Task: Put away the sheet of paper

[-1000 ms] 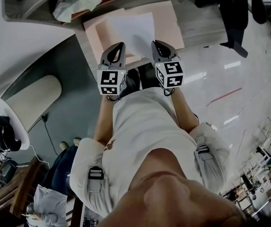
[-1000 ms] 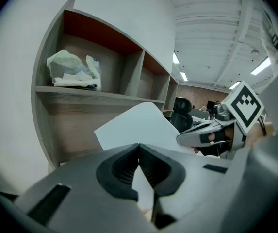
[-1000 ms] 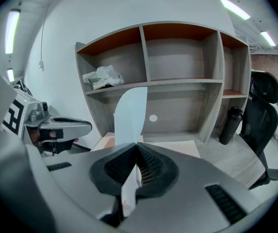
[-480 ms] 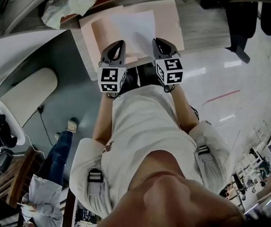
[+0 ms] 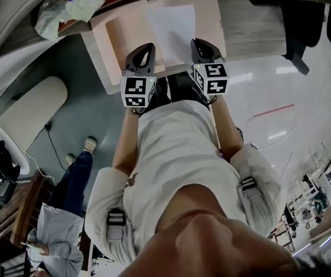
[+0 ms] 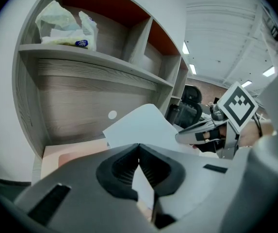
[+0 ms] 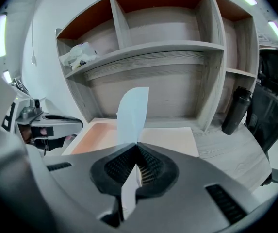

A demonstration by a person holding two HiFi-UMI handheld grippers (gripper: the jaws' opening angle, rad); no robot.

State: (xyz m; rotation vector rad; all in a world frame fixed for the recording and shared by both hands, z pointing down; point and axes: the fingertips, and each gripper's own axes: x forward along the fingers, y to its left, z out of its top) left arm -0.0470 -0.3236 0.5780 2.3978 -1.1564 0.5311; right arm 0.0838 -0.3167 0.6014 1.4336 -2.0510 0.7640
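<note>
In the head view the person's shirt fills the lower middle, with both forearms reaching toward 12 o'clock. The left gripper [image 5: 144, 52] sits at about 11 o'clock from the chest and the right gripper [image 5: 202, 44] at about 1 o'clock, side by side but apart. Each marker cube faces the camera.

The left gripper's jaws are pressed together on the near edge of the sheet of paper [image 6: 139, 124], which shows as a thin white strip caught between the ribbed pads. The right gripper's jaws are likewise pinched on the same sheet, the paper rising from them toward 12 o'clock and curling upward. From the left gripper view the right gripper appears at 3 o'clock. From the right gripper view the left one shows at 9 o'clock.

The sheet spans the gap between the two tools and hangs over a pink mat [image 5: 126, 34] that lies on the grey wooden desk [image 7: 236, 154].

Beyond the mat stands a shelf unit [image 7: 148, 47] with an orange back wall. A crumpled plastic bag [image 6: 66, 25] lies on its upper left shelf, at 10 o'clock. A dark bottle [image 7: 236, 111] stands on the desk at 3 o'clock beside the unit's upright, and a black office chair [image 7: 274, 98] sits farther to that side.
</note>
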